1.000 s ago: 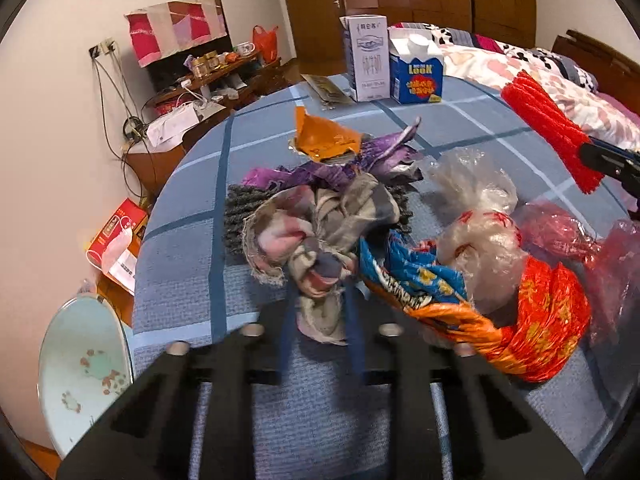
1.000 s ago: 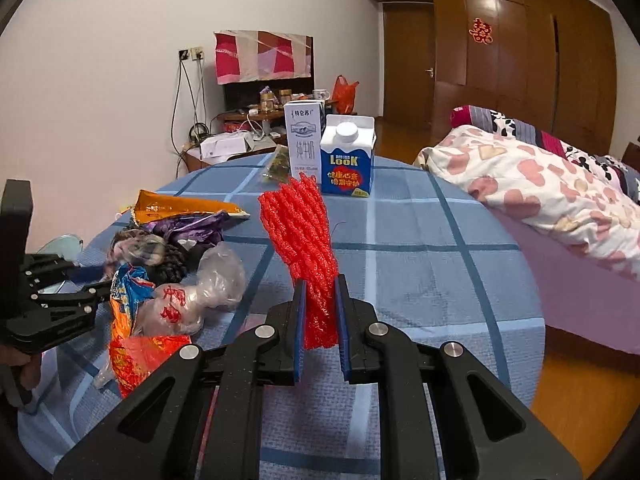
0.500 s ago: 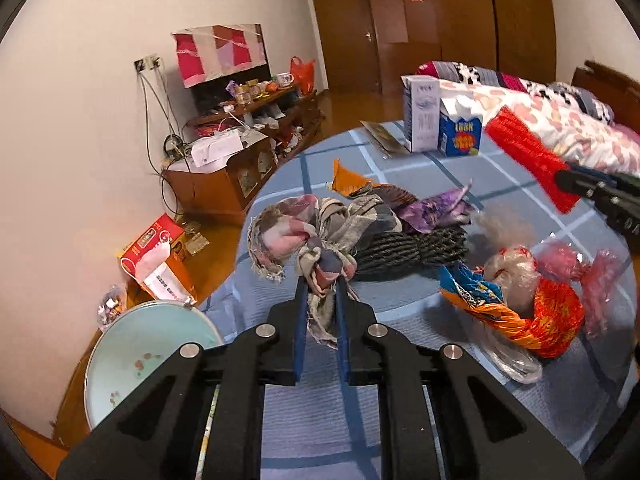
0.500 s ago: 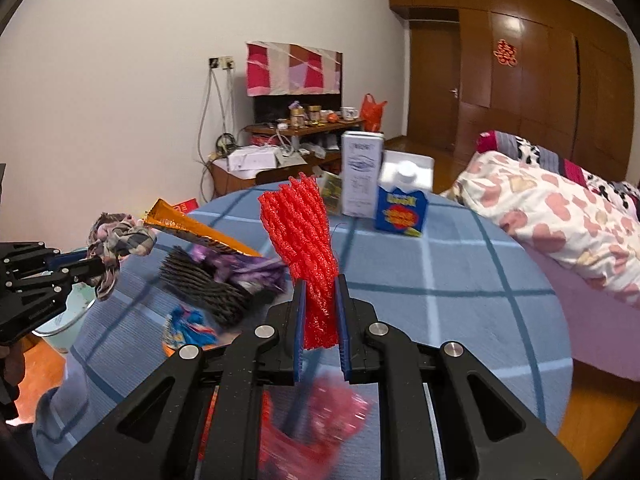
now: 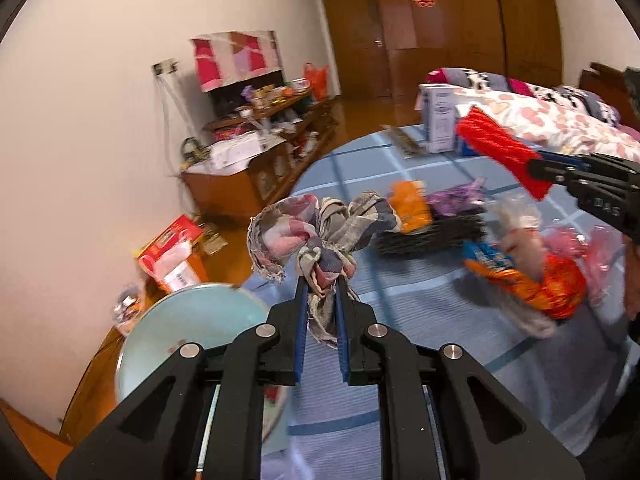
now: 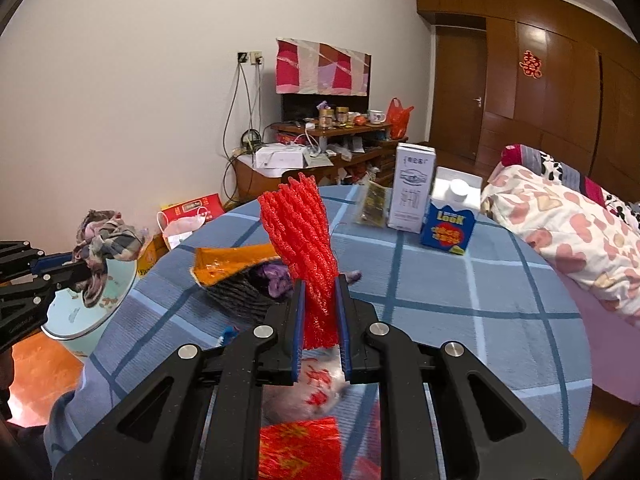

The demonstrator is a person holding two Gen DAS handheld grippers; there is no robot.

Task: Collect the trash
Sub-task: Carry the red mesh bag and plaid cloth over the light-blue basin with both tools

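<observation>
Gripping rag (image 5: 316, 240) past table edge (image 5: 256, 280), left hand-held gripper (image 5: 322, 300) clamped above basin (image 5: 192, 320)

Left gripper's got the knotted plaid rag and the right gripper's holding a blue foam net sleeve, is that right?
Not quite: the foam net sleeve clamped in the right gripper is red, not blue, as the right wrist view shows. The left gripper does hold the knotted plaid rag.

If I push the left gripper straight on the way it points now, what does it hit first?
Probably bare tablecloth near the table's left edge, just beyond the checked rag that the left gripper holds; the black mesh lies right of that line. Depth is unclear.
</observation>
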